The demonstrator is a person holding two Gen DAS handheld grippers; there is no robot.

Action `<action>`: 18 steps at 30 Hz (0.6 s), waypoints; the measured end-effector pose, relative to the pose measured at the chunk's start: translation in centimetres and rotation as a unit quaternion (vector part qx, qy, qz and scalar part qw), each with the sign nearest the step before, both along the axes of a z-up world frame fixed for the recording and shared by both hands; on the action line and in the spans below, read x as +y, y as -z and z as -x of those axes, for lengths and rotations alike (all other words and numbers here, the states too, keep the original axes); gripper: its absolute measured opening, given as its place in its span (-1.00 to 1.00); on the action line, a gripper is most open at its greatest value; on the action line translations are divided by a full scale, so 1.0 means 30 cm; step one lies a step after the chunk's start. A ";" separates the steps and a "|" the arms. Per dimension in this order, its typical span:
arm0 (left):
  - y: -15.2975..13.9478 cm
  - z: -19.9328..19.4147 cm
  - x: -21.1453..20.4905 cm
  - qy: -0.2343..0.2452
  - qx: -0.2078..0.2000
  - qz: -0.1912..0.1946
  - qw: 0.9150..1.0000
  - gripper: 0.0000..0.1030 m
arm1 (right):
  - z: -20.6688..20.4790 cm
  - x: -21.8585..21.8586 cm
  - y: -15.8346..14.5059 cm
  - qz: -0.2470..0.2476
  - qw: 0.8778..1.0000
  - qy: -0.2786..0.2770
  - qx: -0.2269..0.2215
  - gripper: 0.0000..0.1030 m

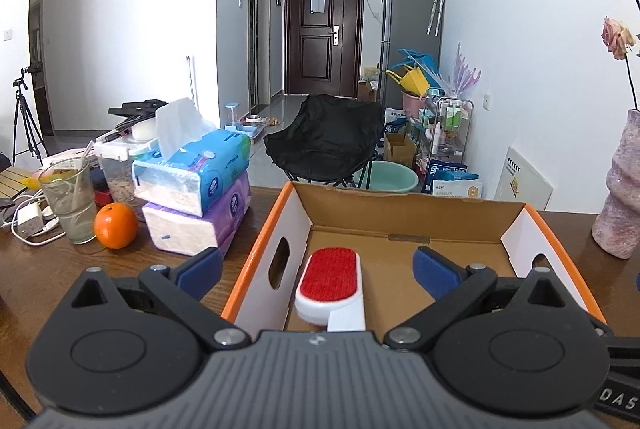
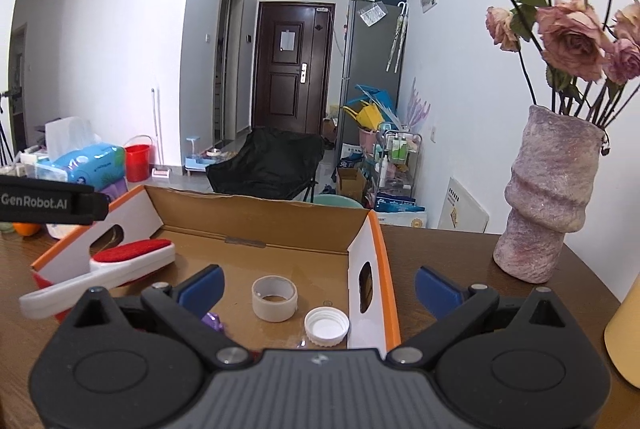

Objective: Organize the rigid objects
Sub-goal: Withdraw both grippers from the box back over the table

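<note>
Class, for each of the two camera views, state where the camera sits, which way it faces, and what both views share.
Left wrist: sits behind the open left gripper, facing forward into the orange-edged cardboard box at the red-and-white lint brush.
Right wrist: sits behind the open right gripper, above the box's right wall, facing the white tape roll and white bottle cap.
Shared: box, brush, dark wooden door.
</note>
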State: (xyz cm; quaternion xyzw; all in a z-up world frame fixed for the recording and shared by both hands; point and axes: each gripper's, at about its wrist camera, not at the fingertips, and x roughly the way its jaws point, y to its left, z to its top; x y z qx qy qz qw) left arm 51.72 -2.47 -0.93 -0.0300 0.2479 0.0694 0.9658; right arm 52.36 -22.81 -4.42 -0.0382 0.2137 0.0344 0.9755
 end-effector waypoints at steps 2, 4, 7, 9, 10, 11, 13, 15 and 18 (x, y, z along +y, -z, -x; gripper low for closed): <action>0.002 0.019 0.008 -0.002 0.002 0.000 1.000 1.00 | 0.020 -0.008 0.000 -0.004 1.000 0.002 -0.001 0.98; 0.002 0.039 0.017 -0.003 0.003 0.002 1.000 1.00 | 0.042 -0.017 0.000 -0.007 1.000 0.004 -0.001 0.98; -0.001 0.074 0.028 -0.005 0.002 0.004 1.000 1.00 | 0.076 -0.028 -0.004 -0.012 1.000 0.010 -0.006 0.98; -0.001 0.099 0.034 -0.005 0.002 0.004 1.000 1.00 | 0.100 -0.032 -0.006 -0.016 1.000 0.011 -0.007 0.98; -0.001 0.111 0.036 -0.005 0.003 0.004 1.000 1.00 | 0.114 -0.034 -0.007 -0.018 1.000 0.013 -0.009 0.98; -0.001 0.124 0.040 -0.005 0.003 0.003 1.000 1.00 | 0.128 -0.037 -0.008 -0.020 1.000 0.014 -0.010 0.98; -0.003 0.150 0.048 -0.006 0.003 0.004 1.000 1.00 | 0.155 -0.038 -0.009 -0.021 1.000 0.015 -0.011 0.98; -0.004 0.178 0.059 -0.007 0.004 0.005 1.000 1.00 | 0.183 -0.040 -0.010 -0.022 1.000 0.014 -0.012 0.98; -0.006 0.218 0.071 -0.010 0.004 0.006 1.000 1.00 | 0.223 -0.039 -0.011 -0.021 1.000 0.013 -0.013 0.98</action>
